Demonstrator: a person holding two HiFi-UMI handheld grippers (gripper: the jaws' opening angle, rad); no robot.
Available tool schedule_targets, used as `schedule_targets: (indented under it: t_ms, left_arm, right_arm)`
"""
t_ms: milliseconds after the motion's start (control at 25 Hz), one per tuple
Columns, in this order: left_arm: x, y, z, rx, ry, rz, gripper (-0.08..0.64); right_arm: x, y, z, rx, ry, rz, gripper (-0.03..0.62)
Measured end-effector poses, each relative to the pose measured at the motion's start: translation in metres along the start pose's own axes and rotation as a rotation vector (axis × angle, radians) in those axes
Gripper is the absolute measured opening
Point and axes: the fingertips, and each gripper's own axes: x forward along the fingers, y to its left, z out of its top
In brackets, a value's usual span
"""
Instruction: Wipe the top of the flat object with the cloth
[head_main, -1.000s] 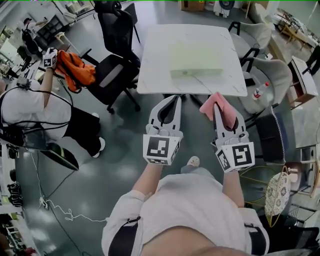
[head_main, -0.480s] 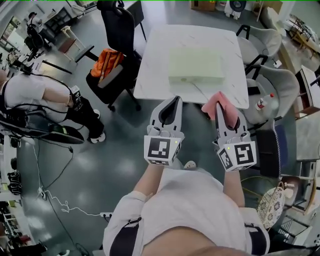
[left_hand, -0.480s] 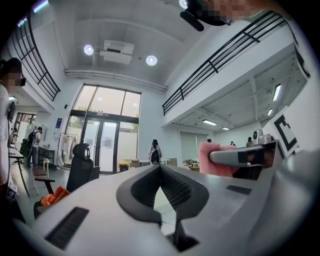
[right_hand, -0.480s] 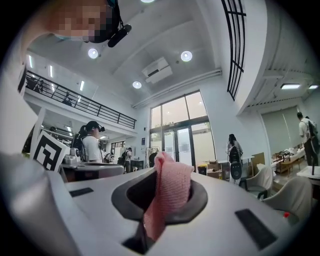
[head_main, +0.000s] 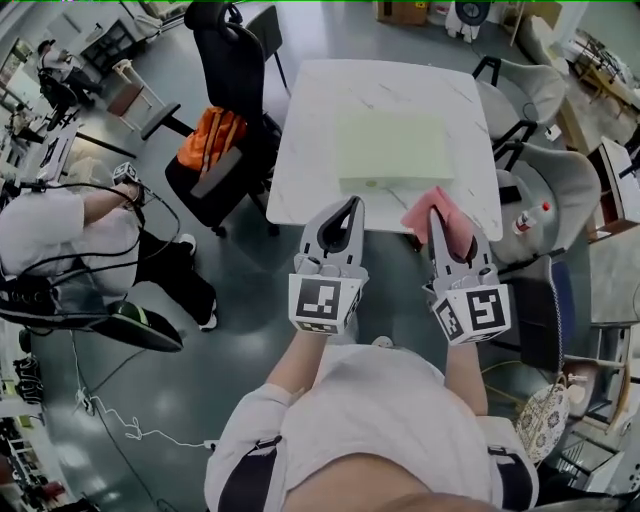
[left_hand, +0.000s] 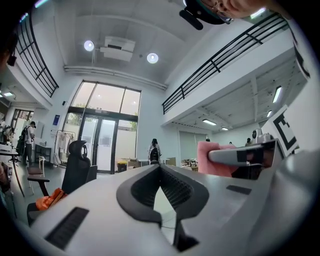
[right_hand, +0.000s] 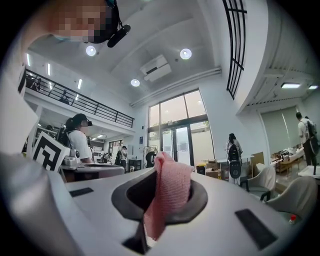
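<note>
- Your right gripper (head_main: 438, 214) has its jaws closed on the pink cloth (head_main: 449, 226). In the right gripper view the cloth (right_hand: 168, 192) is pinched between the two jaws, one end sticking up past the tips and the rest hanging down the slot.
- Your left gripper (head_main: 351, 204) holds nothing. In the left gripper view its jaws (left_hand: 160, 169) meet at the tips, with only a bare gap behind them.
- You hold the two grippers side by side in front of you, tips pointing at the white table (head_main: 318, 120). From the head view, both tips lie at the table's near edge.
- The flat object (head_main: 392, 148), a pale green slab, lies flat on the table towards its near edge, just beyond your right gripper.
- The cloth shows just short of the flat object's near side and does not lie on its top.
- A black office chair (head_main: 226, 62) with an orange bundle (head_main: 211, 134) on its seat stands left of the table.
- Another person (head_main: 62, 232) sits further left, trailing cables.
- Grey chairs (head_main: 552, 160) stand right of the table.
</note>
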Motion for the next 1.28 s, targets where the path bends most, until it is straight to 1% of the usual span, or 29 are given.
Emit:
schedule_targets:
  t_ms: [360, 600, 920, 1120, 1280]
  left_arm:
    - [0.063, 0.065, 0.001, 0.014, 0.002, -0.087, 0.014]
    - [0.095, 0.102, -0.002, 0.016, 0.004, -0.142, 0.015]
    - [0.117, 0.139, -0.005, 0.022, -0.002, -0.212, 0.014]
    - [0.128, 0.147, -0.007, 0.012, -0.001, -0.247, 0.015]
    - [0.138, 0.152, -0.011, 0.0, 0.005, -0.254, 0.014]
  right_arm:
    - [0.086, -0.004, -0.002, 0.002, -0.004, -0.063, 0.037]
    - [0.132, -0.005, -0.006, 0.01, -0.009, -0.113, 0.037]
    - [0.17, 0.004, -0.009, 0.002, -0.02, -0.185, 0.037]
    - [0.18, 0.006, -0.015, -0.005, 0.007, -0.216, 0.037]
    - [0.189, -0.001, -0.017, -0.001, 0.015, -0.23, 0.037]
